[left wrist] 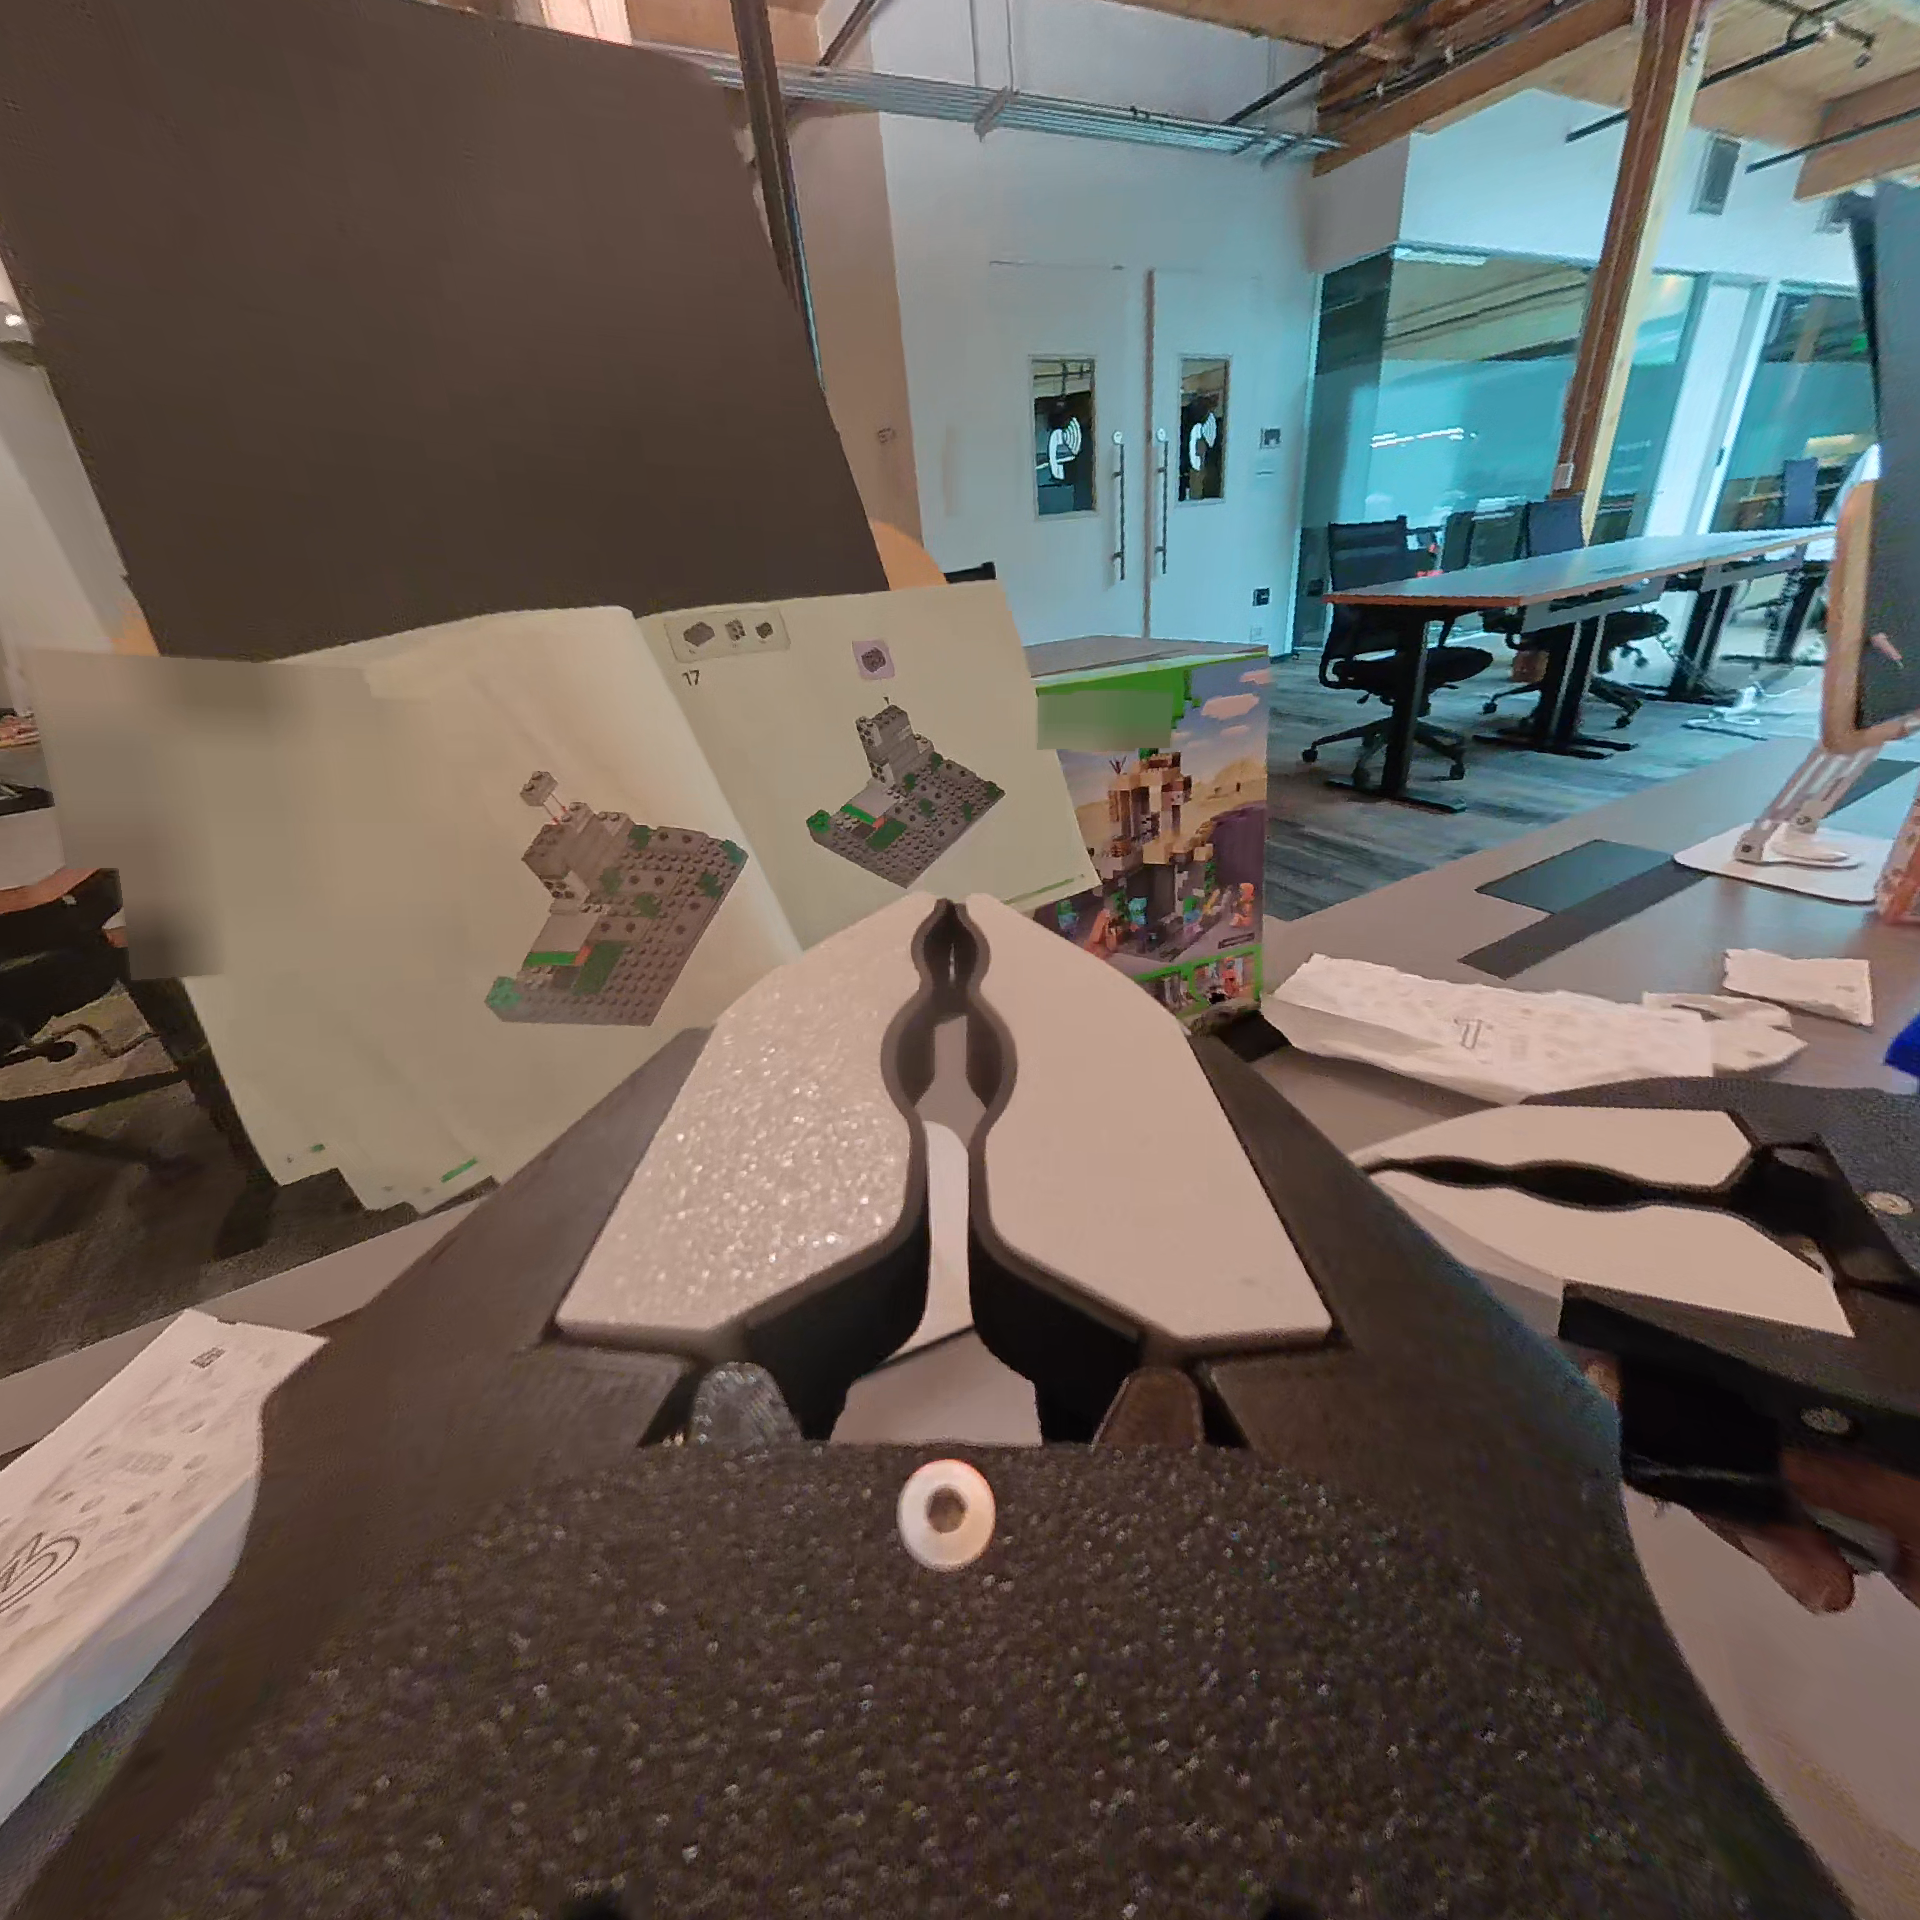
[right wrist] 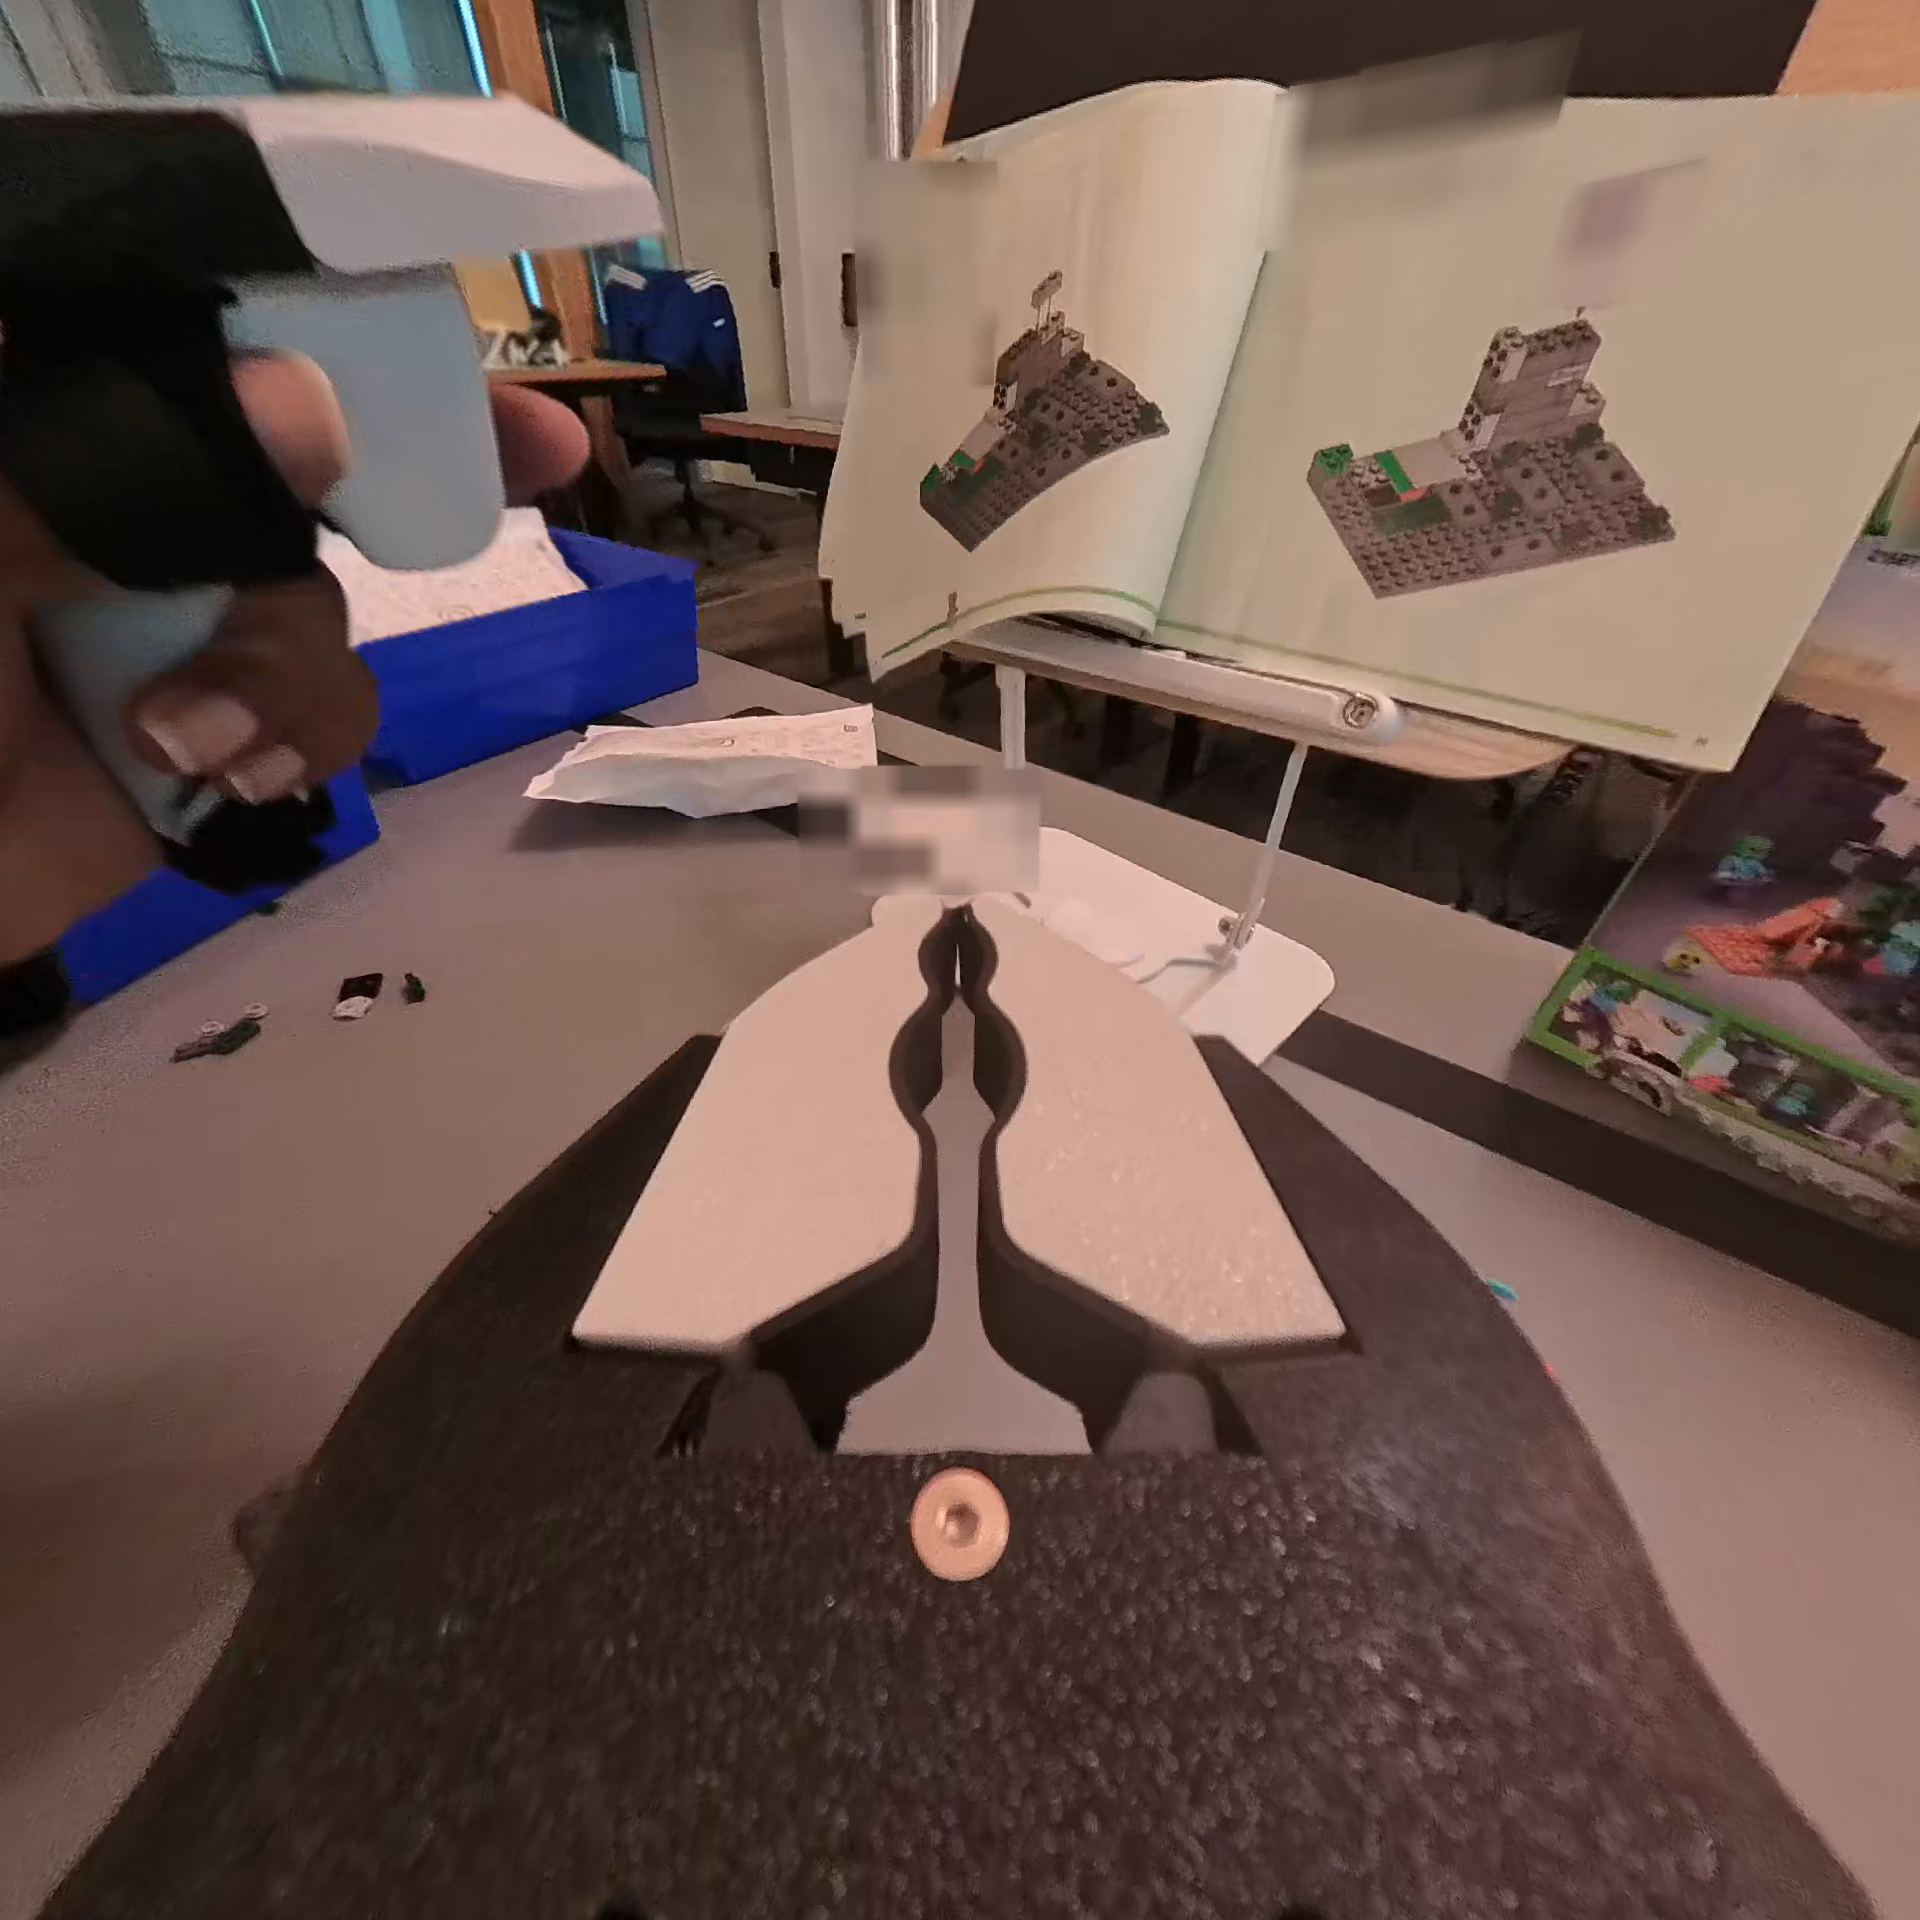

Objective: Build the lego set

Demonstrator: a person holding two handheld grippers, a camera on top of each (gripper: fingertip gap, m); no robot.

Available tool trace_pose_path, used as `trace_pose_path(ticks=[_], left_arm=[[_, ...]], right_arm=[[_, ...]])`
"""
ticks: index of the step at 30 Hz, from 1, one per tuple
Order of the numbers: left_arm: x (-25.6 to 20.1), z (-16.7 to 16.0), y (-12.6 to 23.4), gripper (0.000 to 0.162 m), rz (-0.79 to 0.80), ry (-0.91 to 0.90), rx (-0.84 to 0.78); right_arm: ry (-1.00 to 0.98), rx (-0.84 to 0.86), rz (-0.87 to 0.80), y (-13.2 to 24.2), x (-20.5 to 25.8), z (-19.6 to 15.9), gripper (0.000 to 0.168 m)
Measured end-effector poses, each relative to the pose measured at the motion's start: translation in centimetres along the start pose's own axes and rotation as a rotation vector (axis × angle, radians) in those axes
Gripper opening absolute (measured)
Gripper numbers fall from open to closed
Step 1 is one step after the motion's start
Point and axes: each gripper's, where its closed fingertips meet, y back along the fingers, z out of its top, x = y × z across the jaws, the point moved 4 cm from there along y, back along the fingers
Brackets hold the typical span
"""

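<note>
My left gripper (left wrist: 951,914) is shut with nothing between its fingers, raised above the grey table (left wrist: 1382,914) and facing the open instruction booklet (left wrist: 623,831). My right gripper (right wrist: 961,920) is shut and empty, low over the table in front of the booklet (right wrist: 1455,416) on its white stand (right wrist: 1247,966). It also shows at the right of the left wrist view (left wrist: 1382,1164), fingers together. The left gripper (right wrist: 623,197), held by a hand, fills the upper left of the right wrist view. A few small dark lego pieces (right wrist: 358,997) lie on the table (right wrist: 520,1143) at left.
The lego box (left wrist: 1174,831) stands right of the booklet, also in the right wrist view (right wrist: 1766,987). A blue bin (right wrist: 520,644) with white bags sits at far left. Crumpled white paper bags (left wrist: 1486,1029) lie on the table. A printed sheet (left wrist: 104,1507) lies near left. About 12 cm separates my left fingertips from my right.
</note>
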Motion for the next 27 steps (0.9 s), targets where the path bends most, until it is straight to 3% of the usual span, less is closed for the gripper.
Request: trace_pose_path(ticks=[4,9,17,19,23,27], left_arm=[[0.3,-0.6,3.7,0.000,-0.025,-0.017,0.044],[3.7,-1.5,12.0,0.000,0.021,0.003,0.114],[18.9,-2.2,29.1,0.000,0.440,-0.048,0.358],[22.5,-3.5,32.0,0.011,0.497,-0.008,0.463],[26.9,-7.1,35.2,0.023,0.510,0.058,0.627],[27.8,-11.8,35.8,0.030,0.427,0.141,0.831]], right_arm=[[0.013,-0.002,-0.008,0.8,0.7,-1.8,0.000],[0.032,0.005,0.063,0.6,2.4,-3.2,0.000],[0.113,0.022,0.124,0.2,4.0,-4.6,0.000],[0.120,0.033,0.136,0.0,4.3,-5.0,0.000],[0.148,0.060,0.148,-0.4,4.8,-5.9,0.000],[0.208,0.080,0.139,-0.7,5.0,-6.5,0.000]])
